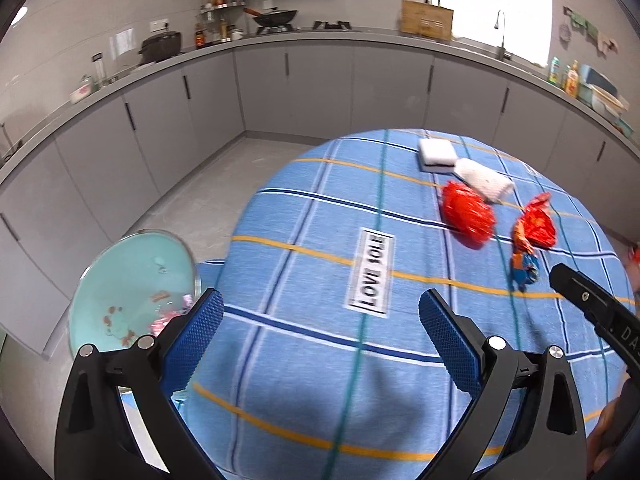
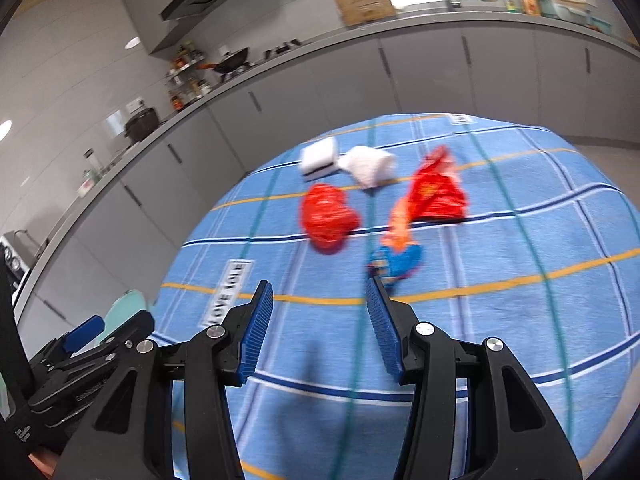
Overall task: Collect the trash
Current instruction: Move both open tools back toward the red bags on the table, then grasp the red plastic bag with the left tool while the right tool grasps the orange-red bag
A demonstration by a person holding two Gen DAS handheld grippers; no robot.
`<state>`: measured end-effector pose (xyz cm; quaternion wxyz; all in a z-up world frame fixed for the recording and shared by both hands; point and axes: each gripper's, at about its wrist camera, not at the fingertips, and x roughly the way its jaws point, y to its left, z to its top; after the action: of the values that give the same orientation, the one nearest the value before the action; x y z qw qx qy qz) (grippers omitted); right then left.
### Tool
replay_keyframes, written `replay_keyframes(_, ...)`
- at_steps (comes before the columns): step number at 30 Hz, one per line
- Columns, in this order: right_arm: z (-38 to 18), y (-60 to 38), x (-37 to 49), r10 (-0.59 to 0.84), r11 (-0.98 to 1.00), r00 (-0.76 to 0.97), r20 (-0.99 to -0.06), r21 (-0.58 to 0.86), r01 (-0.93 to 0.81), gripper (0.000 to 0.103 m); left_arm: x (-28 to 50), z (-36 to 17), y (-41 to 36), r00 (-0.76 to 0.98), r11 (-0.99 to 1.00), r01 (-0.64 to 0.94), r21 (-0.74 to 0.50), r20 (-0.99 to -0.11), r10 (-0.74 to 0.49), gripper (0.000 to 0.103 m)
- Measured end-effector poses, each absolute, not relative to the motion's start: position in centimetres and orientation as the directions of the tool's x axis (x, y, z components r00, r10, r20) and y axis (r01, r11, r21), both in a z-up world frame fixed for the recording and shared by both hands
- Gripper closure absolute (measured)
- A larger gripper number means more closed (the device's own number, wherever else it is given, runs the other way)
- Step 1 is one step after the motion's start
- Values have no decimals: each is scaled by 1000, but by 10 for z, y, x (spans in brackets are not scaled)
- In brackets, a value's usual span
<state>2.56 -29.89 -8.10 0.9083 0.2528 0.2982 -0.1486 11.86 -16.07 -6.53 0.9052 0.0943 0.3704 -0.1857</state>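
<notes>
Trash is scattered toward the far right corner of the tablecloth (image 2: 520, 320): a red bag (image 2: 329, 216), a second red bag (image 2: 438, 194), and an orange-and-blue wrapper (image 2: 396, 248) stretched away from the viewer. The right gripper (image 2: 320, 304) is held half open and empty, nearer, the wrapper just ahead of its right finger. The left gripper (image 1: 320, 312) is spread wide, empty, beside a teal bin (image 1: 128, 292).
</notes>
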Motion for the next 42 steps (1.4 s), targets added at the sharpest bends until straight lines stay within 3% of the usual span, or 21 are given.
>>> replay_keyframes(11, -94, -364, 11, -193, 755, 740, -644, 385, 531, 51, 122, -75, -211, 620, 882, 469, 39, -726, -298, 8)
replay_keyframes(27, -122, -380, 93, -128, 784, 680, -722, 346, 515, 51, 160, -78, -252, 621, 878, 475, 54, -728, -291, 11)
replay_keyframes(34, -137, -382, 102, -87, 809, 653, -752, 329, 487, 71, 173, -81, -270, 606, 871, 489, 32, -731, -313, 15)
replay_keyframes(42, -124, -390, 72, -89, 807, 678, -729, 346, 478, 74, 178, -82, -306, 590, 856, 516, 10, -729, -347, 16)
